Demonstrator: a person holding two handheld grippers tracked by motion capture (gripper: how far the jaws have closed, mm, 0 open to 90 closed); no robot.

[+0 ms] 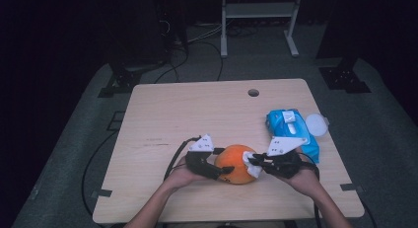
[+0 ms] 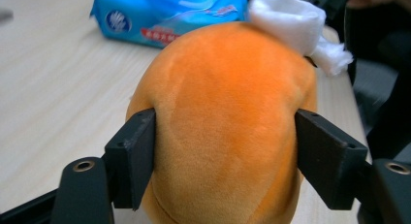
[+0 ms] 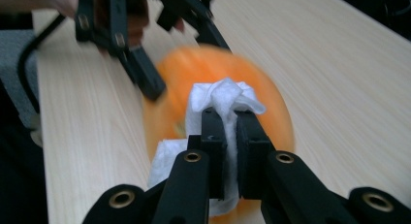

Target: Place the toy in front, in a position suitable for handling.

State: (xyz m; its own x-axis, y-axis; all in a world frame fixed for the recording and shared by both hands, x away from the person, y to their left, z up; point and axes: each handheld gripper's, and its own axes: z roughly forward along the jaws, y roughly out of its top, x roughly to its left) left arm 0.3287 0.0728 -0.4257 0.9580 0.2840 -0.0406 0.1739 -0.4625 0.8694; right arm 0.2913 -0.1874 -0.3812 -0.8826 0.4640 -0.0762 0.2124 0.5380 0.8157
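An orange plush toy (image 1: 235, 163) lies on the wooden table (image 1: 197, 109) near its front edge. My left gripper (image 1: 222, 161) comes at it from the left, and in the left gripper view both pads (image 2: 138, 136) press into the sides of the toy (image 2: 228, 117). My right gripper (image 1: 256, 165) is shut on a bunched white wipe (image 1: 249, 158) and holds it against the toy's right end. In the right gripper view the wipe (image 3: 223, 98) bulges out above the closed jaws, with the blurred toy (image 3: 218, 69) behind it.
A blue pack of wet wipes (image 1: 291, 127) lies to the right of the toy, with a round white lid (image 1: 316, 124) beside it near the table's right edge. A cable hole (image 1: 253, 93) sits at the back of the table. Cables trail off the front left.
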